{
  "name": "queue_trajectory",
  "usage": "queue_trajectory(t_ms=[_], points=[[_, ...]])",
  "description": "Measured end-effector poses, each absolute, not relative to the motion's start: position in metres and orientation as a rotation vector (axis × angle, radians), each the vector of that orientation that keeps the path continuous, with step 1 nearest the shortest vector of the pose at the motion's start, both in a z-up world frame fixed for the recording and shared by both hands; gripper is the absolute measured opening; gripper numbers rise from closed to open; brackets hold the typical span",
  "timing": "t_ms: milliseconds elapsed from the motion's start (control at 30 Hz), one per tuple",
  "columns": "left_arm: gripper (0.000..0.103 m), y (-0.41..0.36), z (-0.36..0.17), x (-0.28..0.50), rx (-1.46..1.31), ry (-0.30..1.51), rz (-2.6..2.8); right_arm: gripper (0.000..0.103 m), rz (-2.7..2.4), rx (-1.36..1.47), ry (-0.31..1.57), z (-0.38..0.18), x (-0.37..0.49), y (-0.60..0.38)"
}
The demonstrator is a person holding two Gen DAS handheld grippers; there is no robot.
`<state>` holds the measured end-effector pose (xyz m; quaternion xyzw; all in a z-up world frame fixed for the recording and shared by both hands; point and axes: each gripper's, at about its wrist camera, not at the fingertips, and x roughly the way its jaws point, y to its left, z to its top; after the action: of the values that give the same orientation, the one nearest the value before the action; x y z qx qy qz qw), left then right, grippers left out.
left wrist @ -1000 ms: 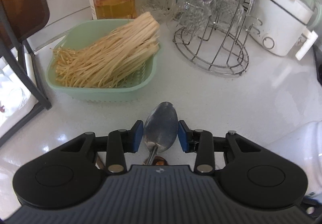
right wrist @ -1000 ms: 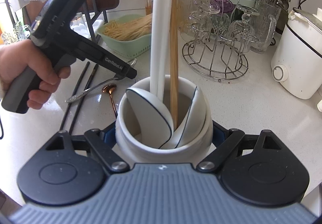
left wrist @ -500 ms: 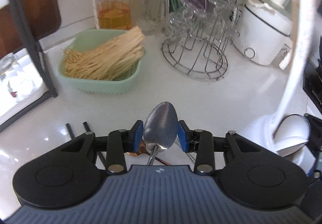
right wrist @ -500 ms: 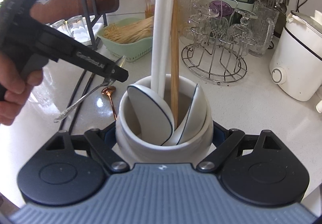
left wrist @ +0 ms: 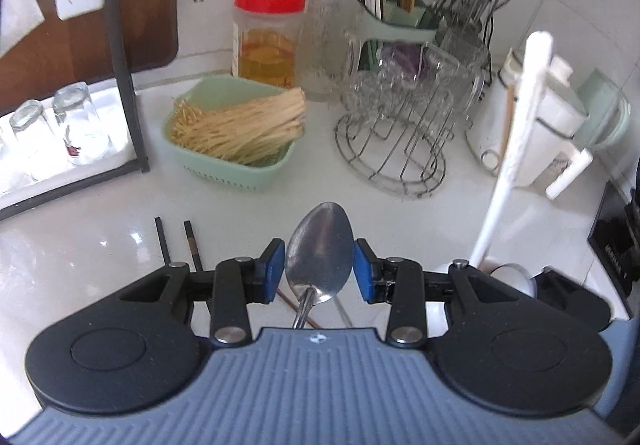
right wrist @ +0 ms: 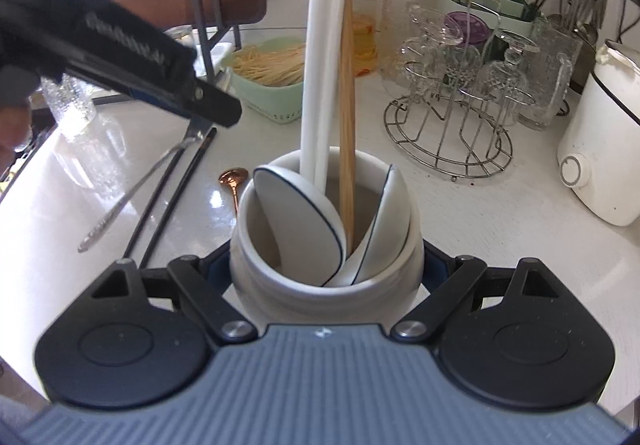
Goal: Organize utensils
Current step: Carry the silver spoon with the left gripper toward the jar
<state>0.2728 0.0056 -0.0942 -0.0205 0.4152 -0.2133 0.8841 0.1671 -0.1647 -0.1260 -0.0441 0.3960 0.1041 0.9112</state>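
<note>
Holder's (right wrist: pixel 326 285) base hidden behind right gripper (right wrist: pixel 326 273)

each gripper (left wrist: pixel 319 269) has a ribbed grey-blue body, black linkage arms, silver rivets and blue pads (left wrist: pixel 274 271).

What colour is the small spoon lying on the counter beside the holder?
Copper, shiny; best seen in the right wrist view.

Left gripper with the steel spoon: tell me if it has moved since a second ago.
Yes. In the right wrist view the left gripper has risen with the steel spoon off the counter and moved toward the white utensil crock, which stayed put.
</note>
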Motion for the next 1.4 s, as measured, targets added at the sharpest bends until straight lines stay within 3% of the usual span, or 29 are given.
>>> queue_trajectory(t_ms=[800, 1000, 1400], points=[[0.042, -0.013, 0.035, 0.239, -0.216, 0.526, -0.647, 0.091, 0.269, -0.111, 0.807, -0.127, 0.178, -0.165], [0.042, -0.041, 0.037, 0.243, -0.21, 0.52, -0.715, 0.091, 0.27, -0.109, 0.799, -0.128, 0.175, -0.165], [0.042, -0.081, -0.008, 0.261, -0.172, 0.567, -0.787, 0.091, 0.271, -0.104, 0.78, -0.128, 0.172, -0.166]])
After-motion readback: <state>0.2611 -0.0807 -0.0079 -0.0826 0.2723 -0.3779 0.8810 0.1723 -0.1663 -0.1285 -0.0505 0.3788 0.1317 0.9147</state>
